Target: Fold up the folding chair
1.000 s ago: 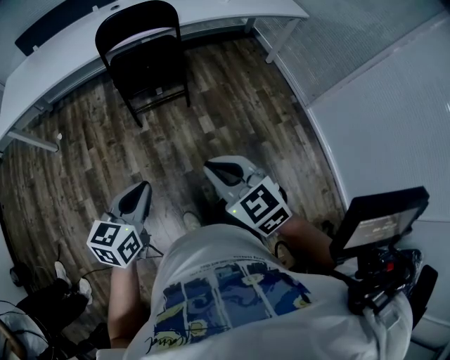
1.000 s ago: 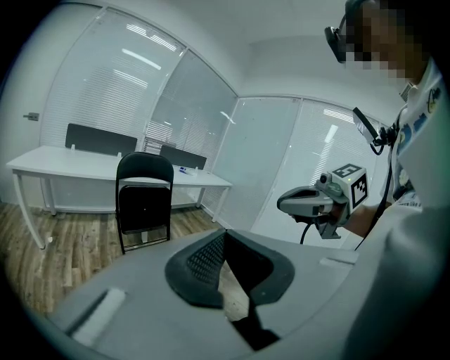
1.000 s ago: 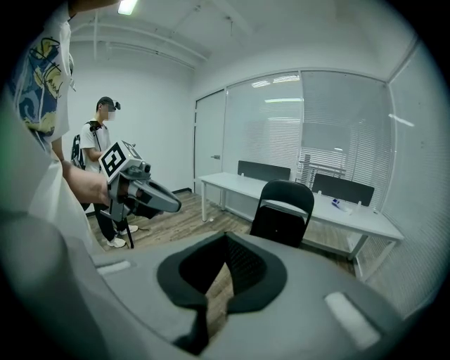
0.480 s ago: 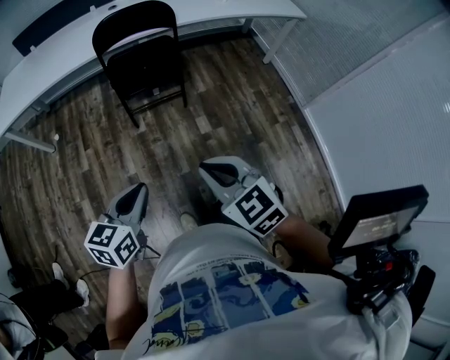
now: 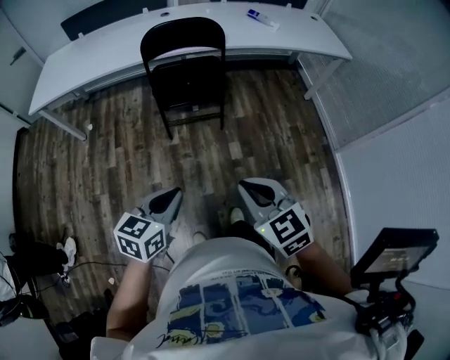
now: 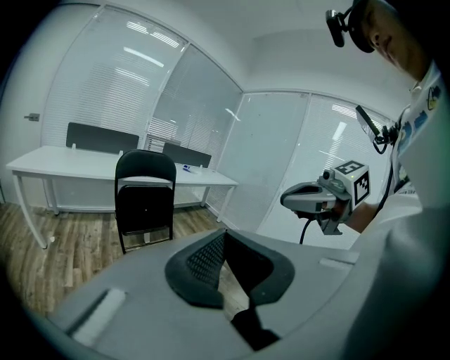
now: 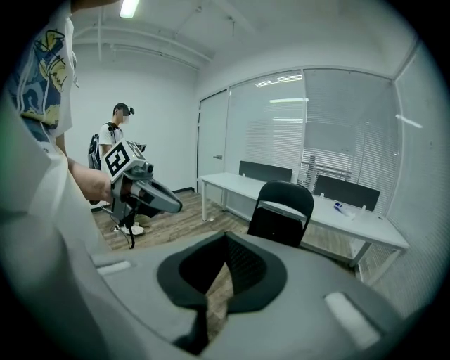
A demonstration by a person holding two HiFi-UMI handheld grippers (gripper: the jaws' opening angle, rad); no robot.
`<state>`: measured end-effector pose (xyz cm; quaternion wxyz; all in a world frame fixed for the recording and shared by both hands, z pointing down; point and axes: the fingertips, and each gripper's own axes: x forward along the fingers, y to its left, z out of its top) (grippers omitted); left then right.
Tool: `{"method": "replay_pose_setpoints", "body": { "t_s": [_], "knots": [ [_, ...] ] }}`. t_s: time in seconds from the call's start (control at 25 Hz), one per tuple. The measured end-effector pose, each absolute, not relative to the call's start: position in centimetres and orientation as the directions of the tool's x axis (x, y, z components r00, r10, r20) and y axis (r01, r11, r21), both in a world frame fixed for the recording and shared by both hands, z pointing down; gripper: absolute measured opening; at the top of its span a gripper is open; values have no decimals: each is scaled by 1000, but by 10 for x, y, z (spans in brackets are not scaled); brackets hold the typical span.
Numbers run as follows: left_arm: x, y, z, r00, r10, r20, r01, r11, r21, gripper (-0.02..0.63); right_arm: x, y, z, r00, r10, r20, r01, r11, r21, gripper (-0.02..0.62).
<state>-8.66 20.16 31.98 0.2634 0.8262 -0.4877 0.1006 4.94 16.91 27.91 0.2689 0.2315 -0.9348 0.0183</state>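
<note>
Looking down from the head view, a black folding chair (image 5: 186, 70) stands unfolded on the wood-plank floor (image 5: 105, 155). Its curved backrest is close against the front edge of a long white desk (image 5: 98, 53). A small blue-and-white item (image 5: 261, 17) lies on the desk top to the chair's right. Both grippers are held low in front of the person's printed shirt (image 5: 235, 306), well apart from the chair. The left gripper (image 5: 169, 199) and the right gripper (image 5: 254, 188) both point toward it, each with its marker cube nearest the body. A small monitor (image 5: 397, 252) on a rig sits at the lower right.

In the left gripper view, the left gripper (image 6: 225, 242) is clenched, its dark ribbed pads meeting at the tips with nothing between them. Beyond the jaws, the folding chair (image 6: 144, 200) stands open with its seat down, in front of the white desk (image 6: 63, 160) and a wall of glass panels with blinds. The right gripper (image 6: 299, 200) hangs in the air off to the right.

In the right gripper view, the right gripper (image 7: 225, 242) is likewise closed and empty, its pads touching at the tips. The chair (image 7: 281, 211) stands ahead at the desk (image 7: 358, 221), seat down and untouched. The left gripper (image 7: 165, 200) shows at the left. A second person (image 7: 112, 144) stands in the background by a glass door.
</note>
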Motion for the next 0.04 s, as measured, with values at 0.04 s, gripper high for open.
{"method": "replay_pose_setpoints", "body": {
  "t_s": [0.04],
  "knots": [
    [-87,189,318,504,-749,429,-859,-382,342,3,50,157,277,-746,-421,516,-445,892,84,2]
  ]
}}
